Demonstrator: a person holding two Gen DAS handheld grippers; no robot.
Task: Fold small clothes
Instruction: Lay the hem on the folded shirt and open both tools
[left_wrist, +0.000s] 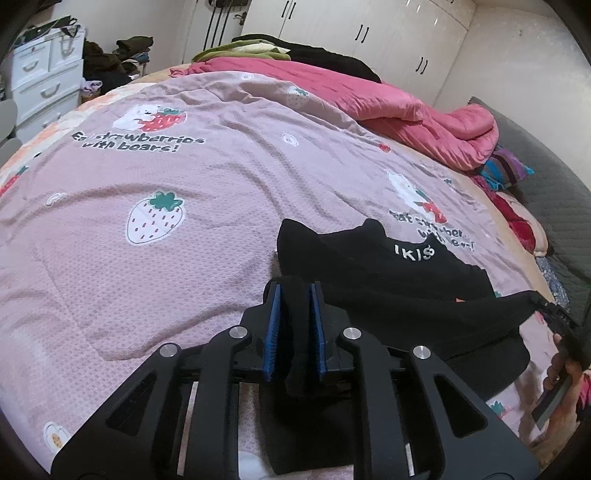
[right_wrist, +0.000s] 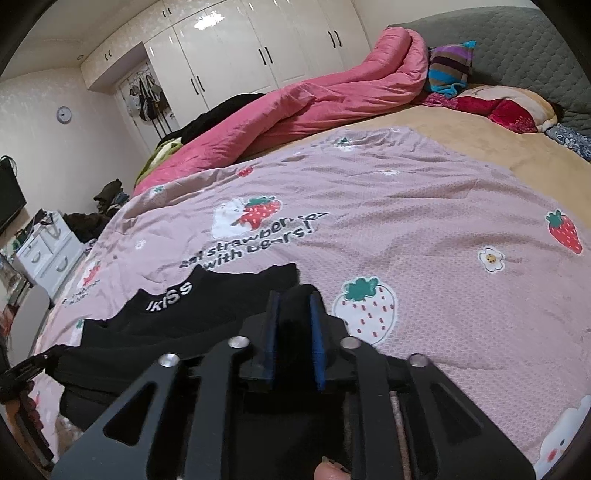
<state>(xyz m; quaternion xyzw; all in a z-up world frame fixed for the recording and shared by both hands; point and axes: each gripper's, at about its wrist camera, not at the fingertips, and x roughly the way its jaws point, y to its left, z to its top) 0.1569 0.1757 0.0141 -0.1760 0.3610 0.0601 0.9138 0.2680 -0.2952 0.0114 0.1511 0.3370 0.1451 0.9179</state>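
Black garment (left_wrist: 388, 273), a small soft dark piece with white lettering near its collar, lies on the bed with its near edge lifted between my two grippers. My left gripper (left_wrist: 295, 291) points downward at a slant over the pink bedspread (left_wrist: 166, 258), and its blue ribbed pads (left_wrist: 271, 332) stand slightly apart with a fold of the black cloth between them; I cannot tell whether they press on it. My right gripper (right_wrist: 293, 299) slants downward too, with the same dark fabric filling the narrow gap between its blue pads (right_wrist: 317, 332); whether those pinch it I cannot tell either. From the left wrist view, the right gripper sits at the far right edge with the cloth's other corner drawn taut toward it, and my right hand (left_wrist: 565, 365) wraps its handle. The rest of the garment lies flat just beyond both sets of fingers, collar end away from me.

The bedspread is a thin, waffle-textured cover, wrinkled, printed with strawberries, bears and black words. Beyond it a puffy pink quilt (right_wrist: 314, 96) is rolled along the far side of the bed, and a striped pillow (right_wrist: 450, 66) leans against a grey quilted headboard (right_wrist: 517, 44). Glossy white wardrobe doors (right_wrist: 240, 48) line the wall.
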